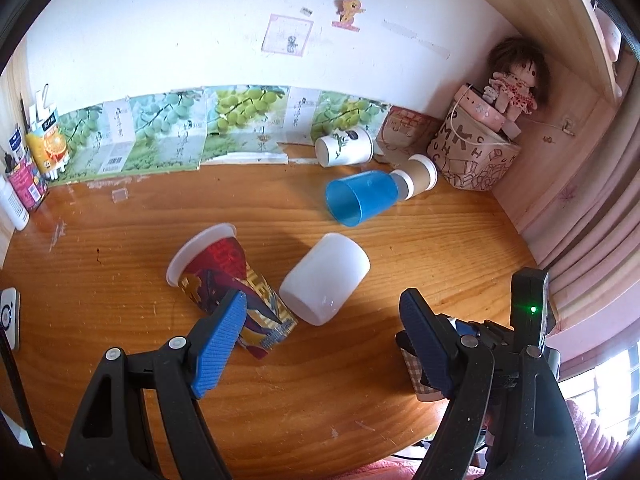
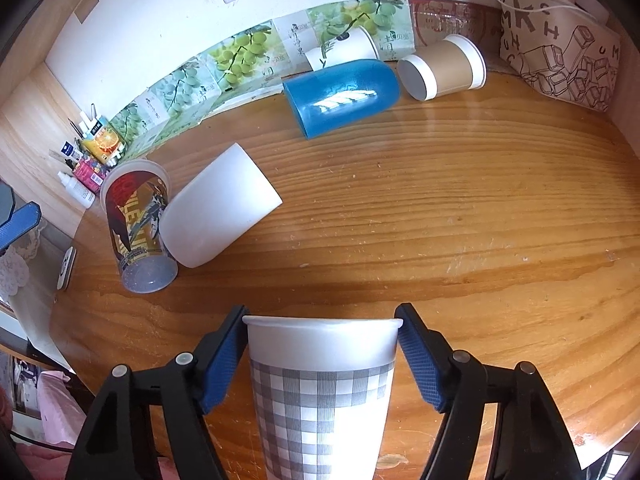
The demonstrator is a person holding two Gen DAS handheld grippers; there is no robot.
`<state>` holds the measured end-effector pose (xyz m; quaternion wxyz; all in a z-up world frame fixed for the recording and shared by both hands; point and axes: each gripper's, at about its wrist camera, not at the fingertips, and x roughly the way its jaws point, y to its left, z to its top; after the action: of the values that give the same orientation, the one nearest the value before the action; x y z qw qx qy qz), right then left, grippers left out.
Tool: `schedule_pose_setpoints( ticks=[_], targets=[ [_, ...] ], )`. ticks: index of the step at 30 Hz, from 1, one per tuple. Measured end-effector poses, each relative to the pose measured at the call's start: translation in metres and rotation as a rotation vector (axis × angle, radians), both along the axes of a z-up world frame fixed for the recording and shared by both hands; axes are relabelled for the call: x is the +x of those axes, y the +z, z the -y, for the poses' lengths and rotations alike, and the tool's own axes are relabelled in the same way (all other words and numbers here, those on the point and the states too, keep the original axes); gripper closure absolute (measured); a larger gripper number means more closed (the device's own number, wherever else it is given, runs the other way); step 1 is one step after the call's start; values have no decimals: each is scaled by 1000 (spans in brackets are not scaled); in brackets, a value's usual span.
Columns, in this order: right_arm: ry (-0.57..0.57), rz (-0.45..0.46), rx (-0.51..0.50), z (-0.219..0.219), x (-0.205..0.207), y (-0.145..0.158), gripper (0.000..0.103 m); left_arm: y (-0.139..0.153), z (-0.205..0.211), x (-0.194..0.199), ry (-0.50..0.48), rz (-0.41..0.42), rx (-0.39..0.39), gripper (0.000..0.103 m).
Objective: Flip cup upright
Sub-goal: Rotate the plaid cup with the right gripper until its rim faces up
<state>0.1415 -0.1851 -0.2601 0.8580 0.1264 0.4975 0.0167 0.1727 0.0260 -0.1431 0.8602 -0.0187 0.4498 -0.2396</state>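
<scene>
In the right wrist view a grey-checked paper cup [image 2: 320, 392] lies on its side between the fingers of my right gripper [image 2: 322, 360], its rim pointing away; the blue pads touch the rim on both sides. The same cup [image 1: 418, 372] shows partly hidden behind a finger in the left wrist view. My left gripper [image 1: 324, 340] is open and empty above the table, just in front of a colourful printed cup [image 1: 232, 292] and a white cup [image 1: 324, 284], both lying on their sides.
A blue cup [image 1: 360, 198], a brown paper cup [image 1: 418, 176] and a white printed cup [image 1: 346, 146] lie on their sides at the back of the wooden table [image 1: 120, 248]. A patterned bag with a doll [image 1: 516, 76] stands back right. Bottles and cartons [image 1: 28, 168] stand back left.
</scene>
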Motion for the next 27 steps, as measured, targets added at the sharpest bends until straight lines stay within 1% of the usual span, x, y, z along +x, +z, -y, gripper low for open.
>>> schedule_pose_setpoints(
  ticks=[4,8,13,22,27],
  targets=[
    [-16,32,-11,-3,1,11,29,5,-5,3,-13,12,-7,21],
    [-21,60,-20,-7,4,22,29,14,-11,6,-16,56,-23,21],
    [-2,89,-55,-16,6,34,29,21,-16,7,-32,92,-34,21],
    [20,109,-103,-41,2,42,29,29,-28,10,-58,142,-38,21],
    [28,109,-117,-57,-3,41,29,29,-33,13,-82,142,-42,21]
  ],
)
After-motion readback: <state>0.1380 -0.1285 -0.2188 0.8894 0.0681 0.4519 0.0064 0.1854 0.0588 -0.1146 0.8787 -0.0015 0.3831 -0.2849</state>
